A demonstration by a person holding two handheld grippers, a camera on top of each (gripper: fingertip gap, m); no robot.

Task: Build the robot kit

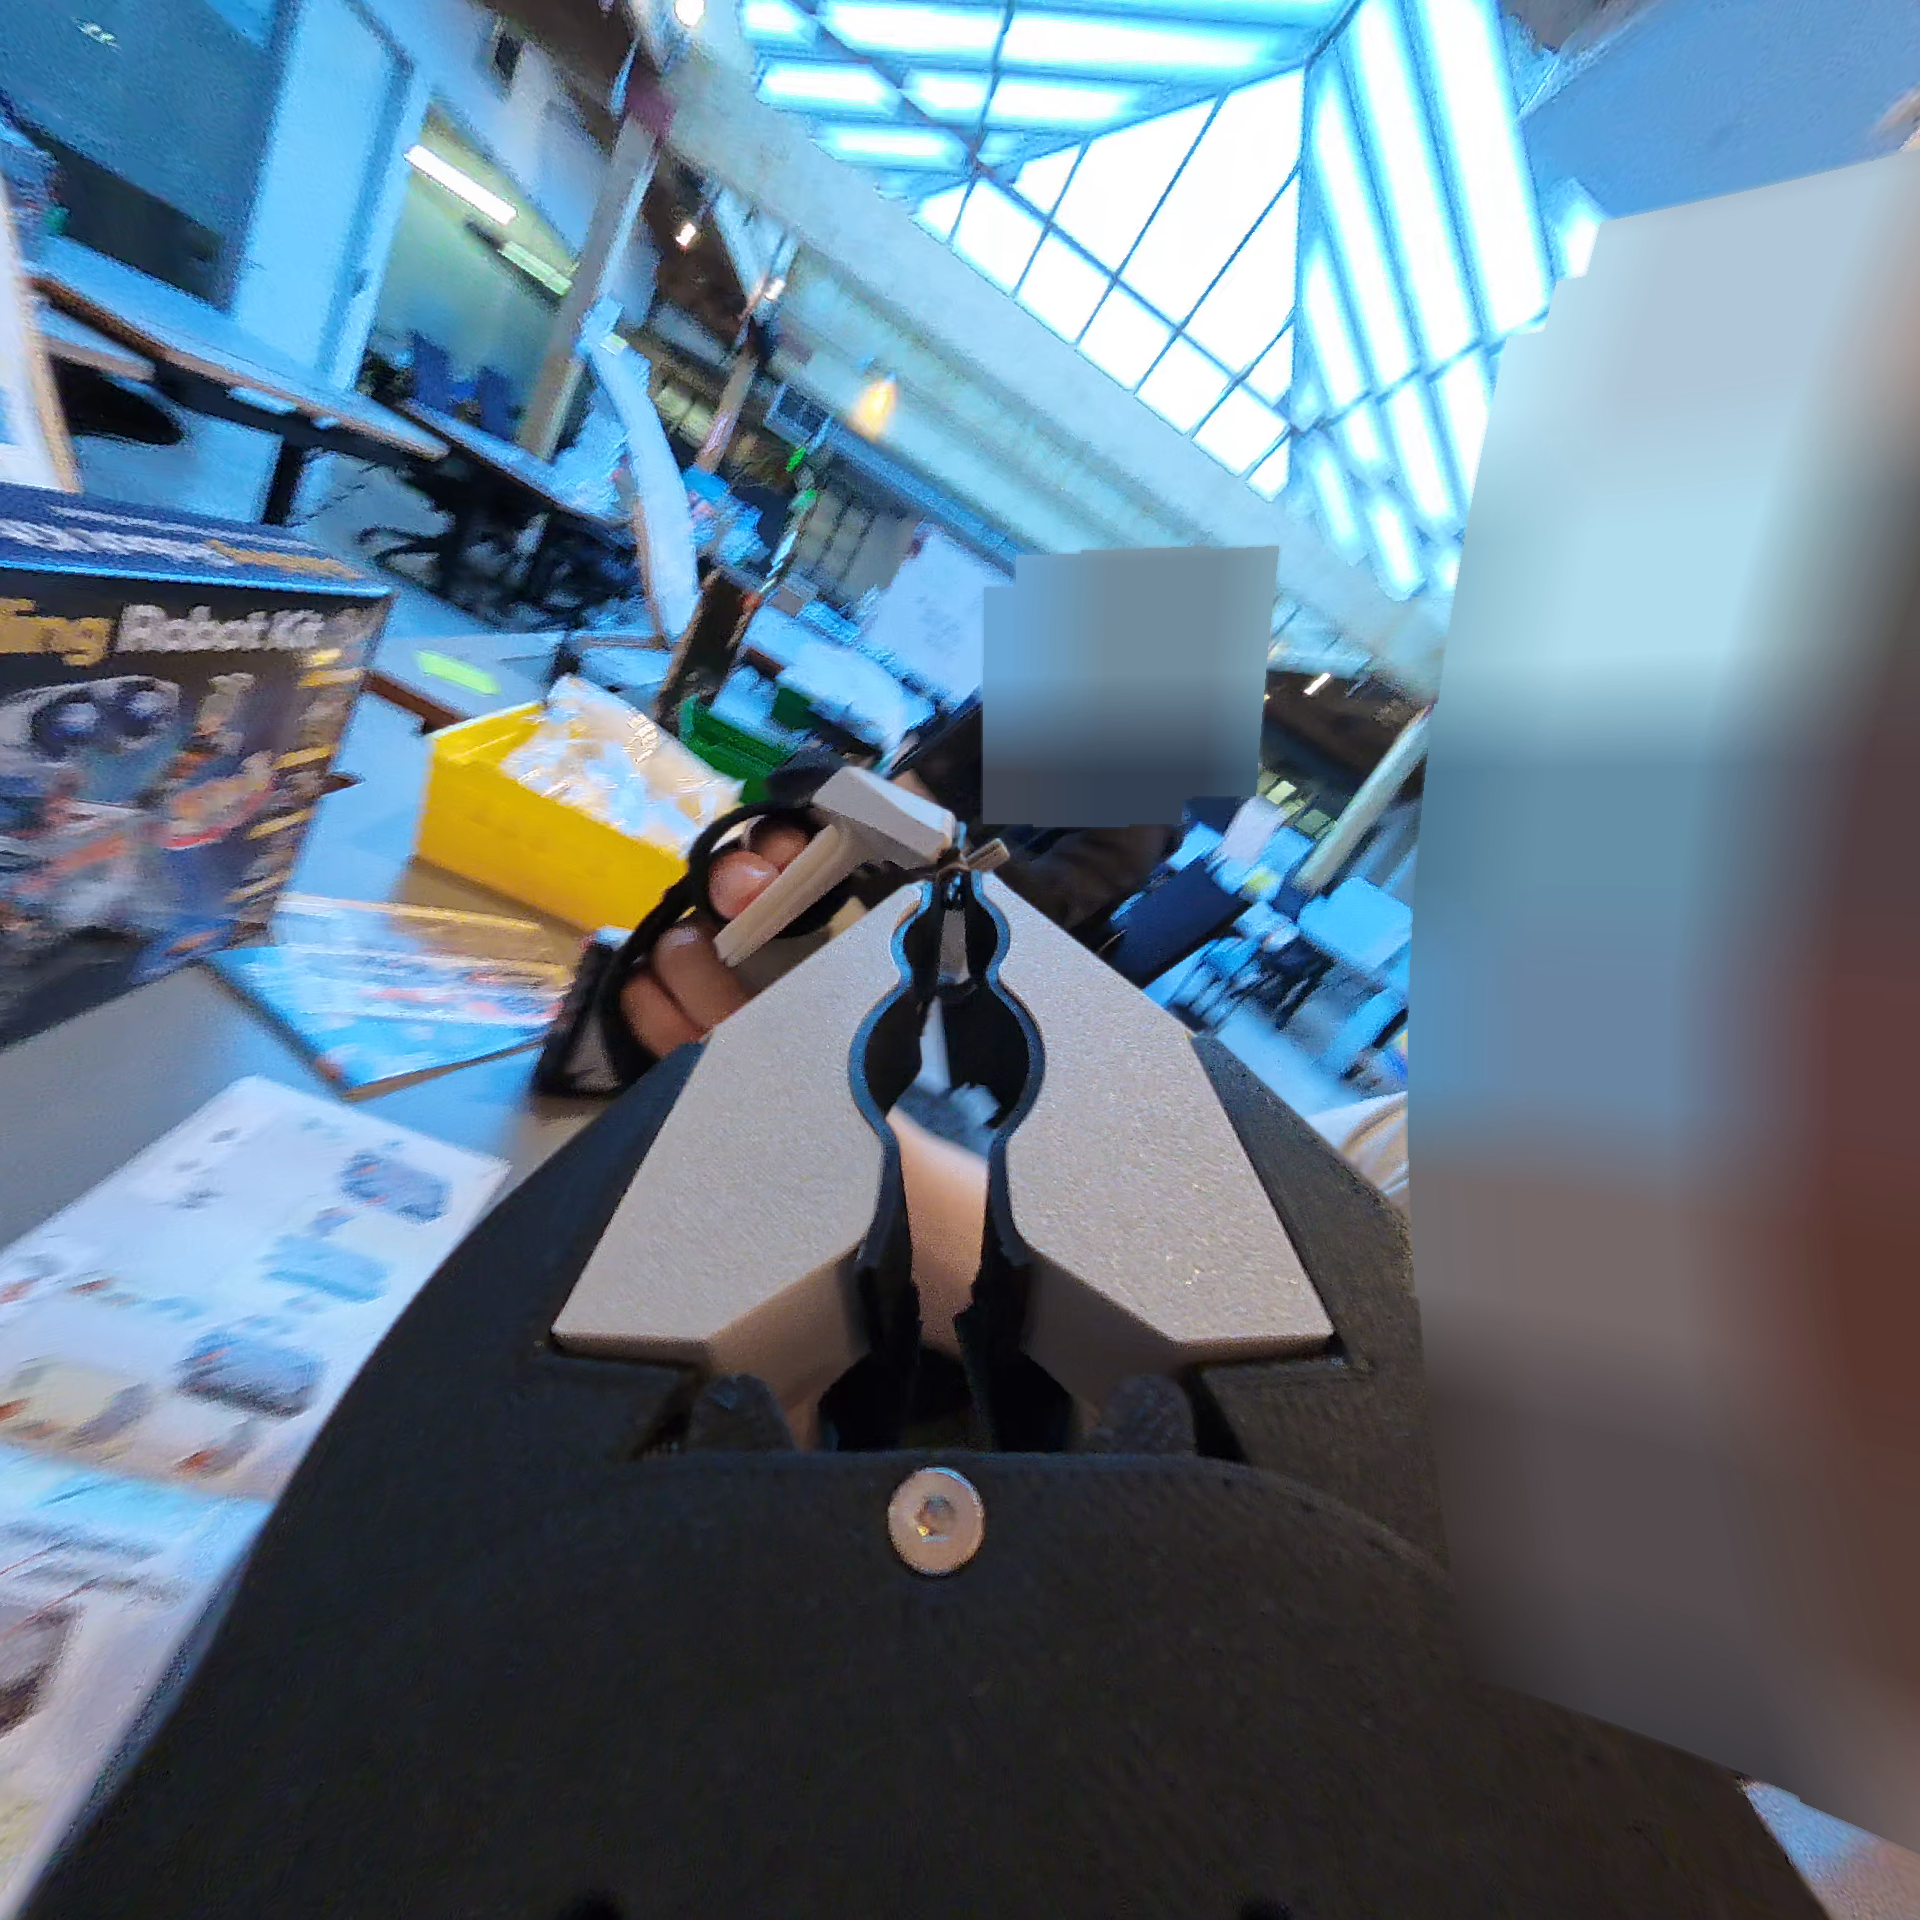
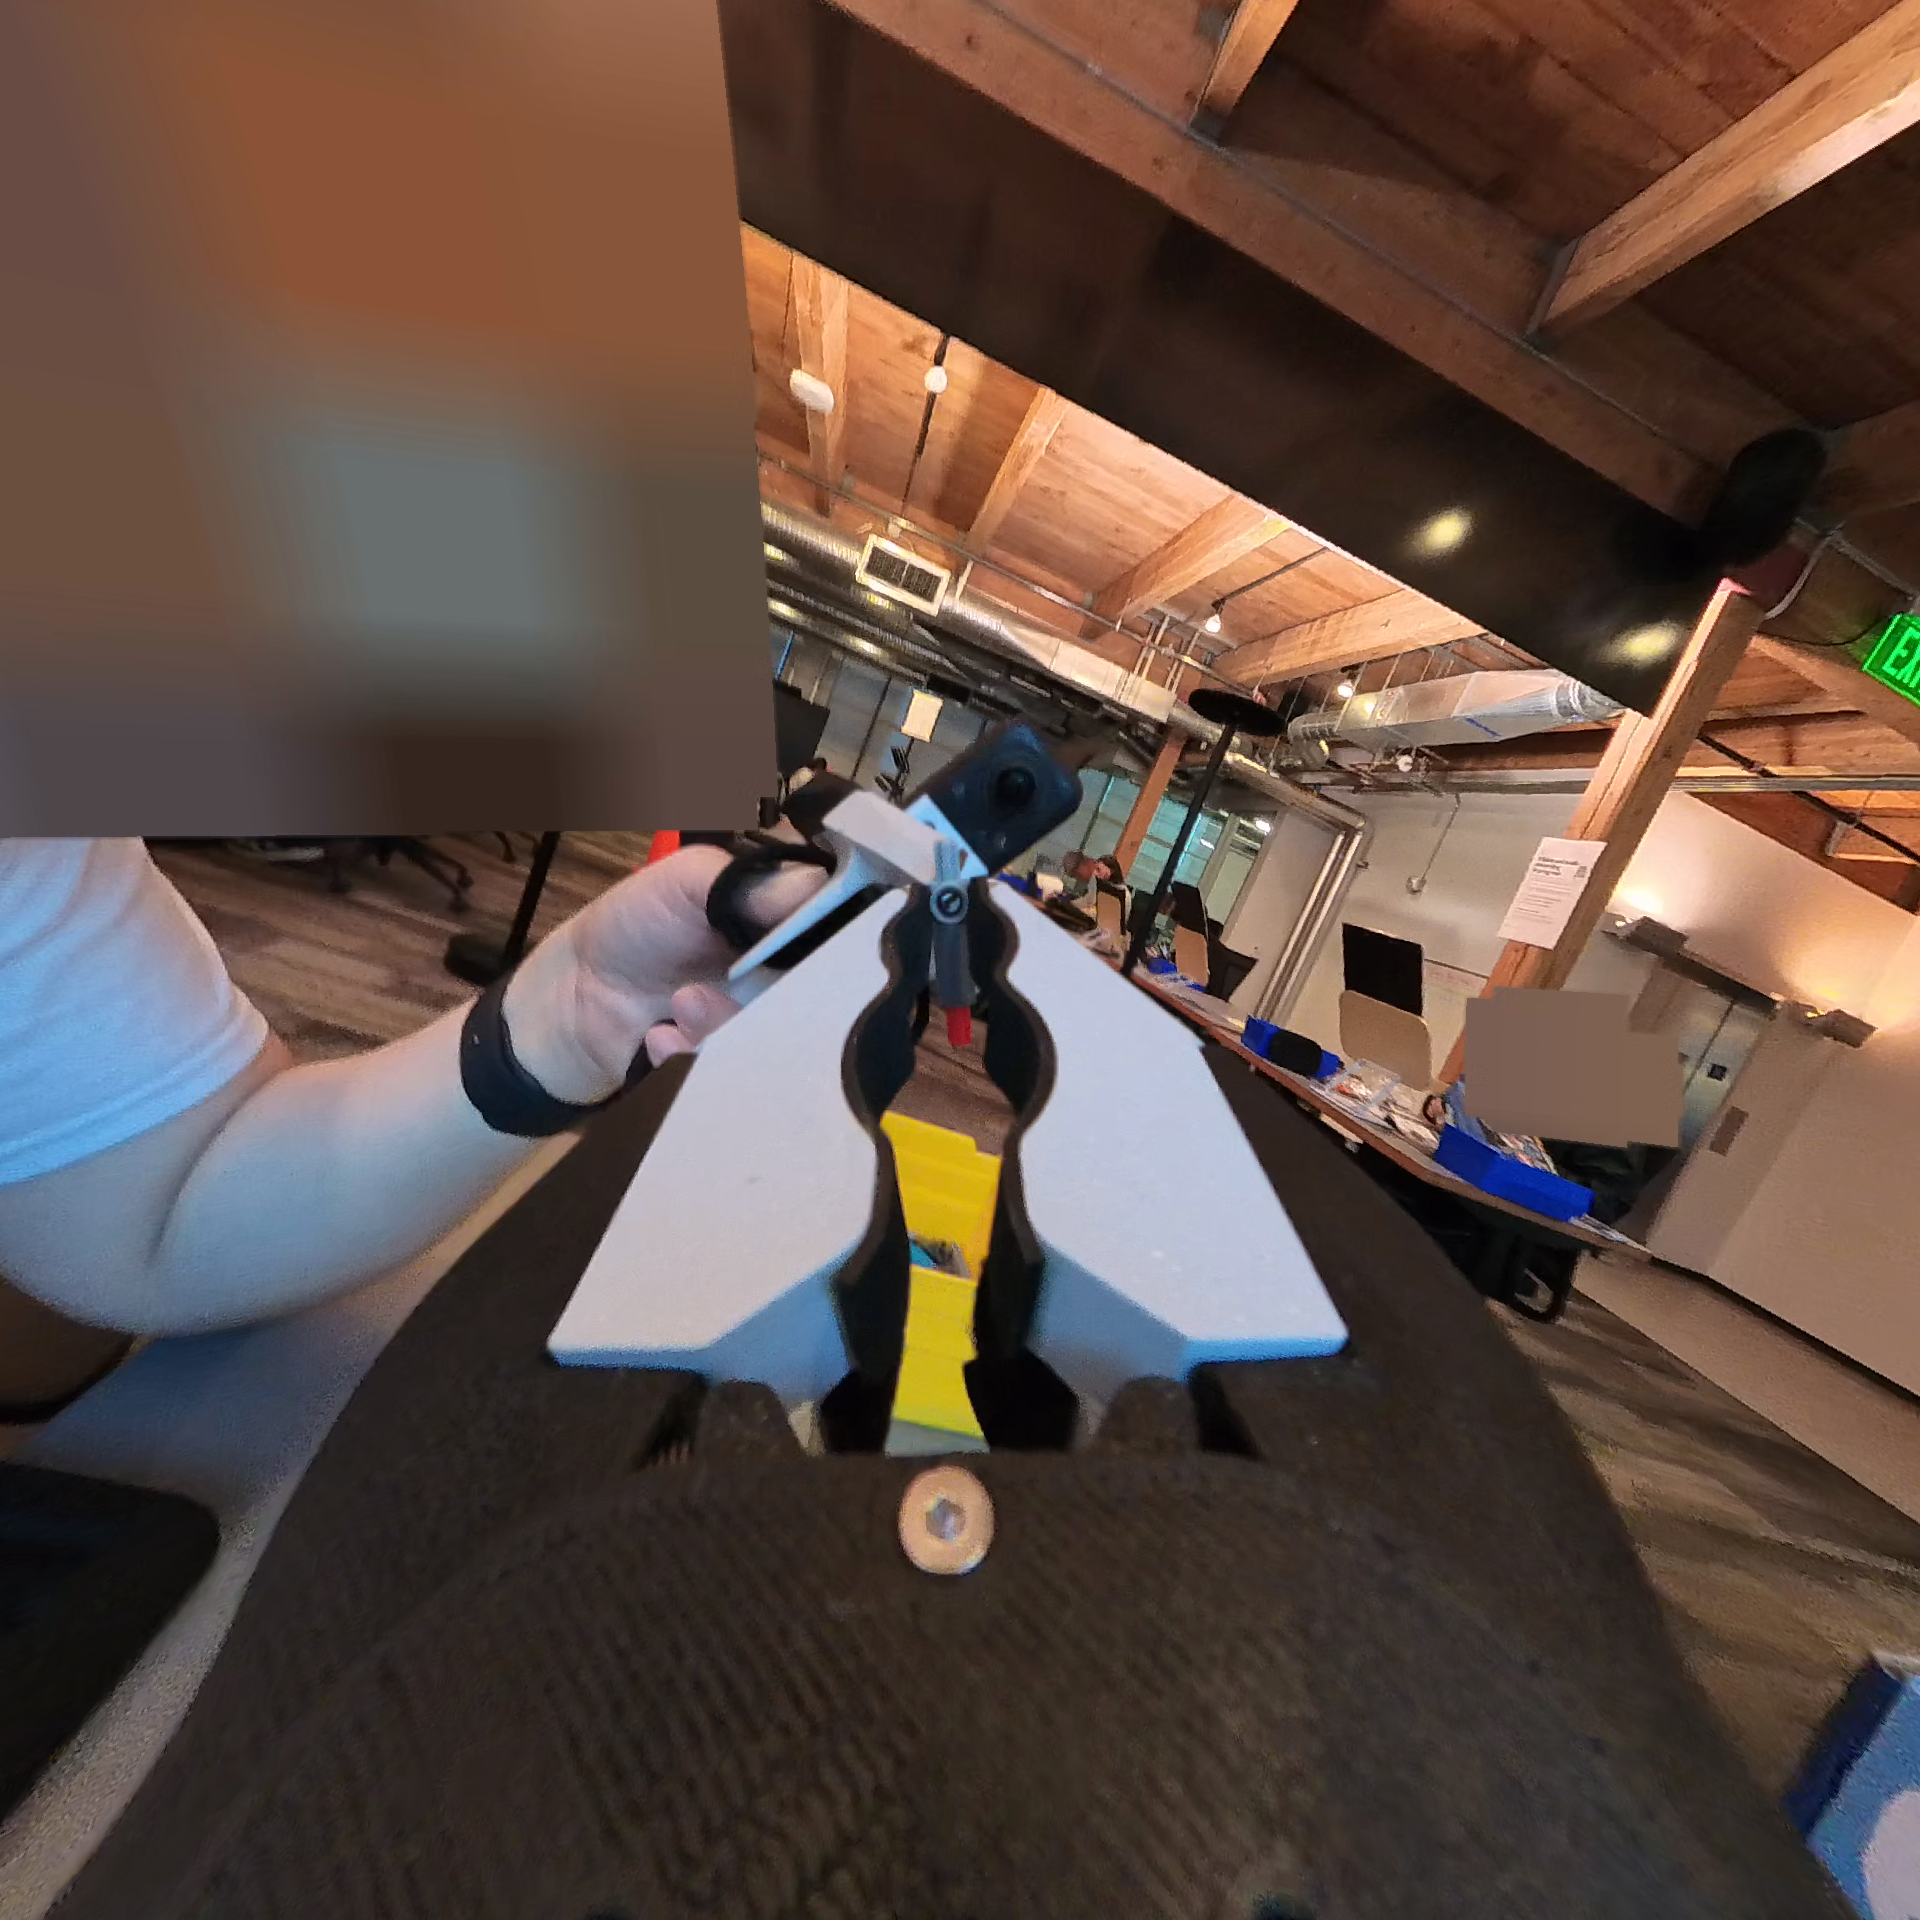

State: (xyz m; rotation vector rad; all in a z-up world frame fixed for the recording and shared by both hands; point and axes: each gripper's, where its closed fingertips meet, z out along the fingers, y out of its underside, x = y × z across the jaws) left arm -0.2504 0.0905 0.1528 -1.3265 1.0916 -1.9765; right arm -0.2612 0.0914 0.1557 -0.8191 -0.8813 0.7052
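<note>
My left gripper (image 1: 951,883) has its jaws closed at the tips on a small grey part (image 1: 952,948) with a metal pin sticking out at the tip. My right gripper (image 2: 948,902) is also closed at the tips, on a small grey part (image 2: 954,971) with a round head and a red end that hangs in the gap between the fingers. The two grippers meet tip to tip above the table. Each view shows the other gripper held in a hand: the right one (image 1: 883,821) and the left one (image 2: 894,842) with its black camera (image 2: 1003,795).
A yellow bin (image 1: 520,821) of clear bags, a dark printed box (image 1: 156,779), a booklet (image 1: 405,987) and instruction sheets (image 1: 239,1278) lie on the table to the left. The yellow bin (image 2: 935,1174) shows through the right fingers. A long table with blue bins (image 2: 1507,1174) stands at right.
</note>
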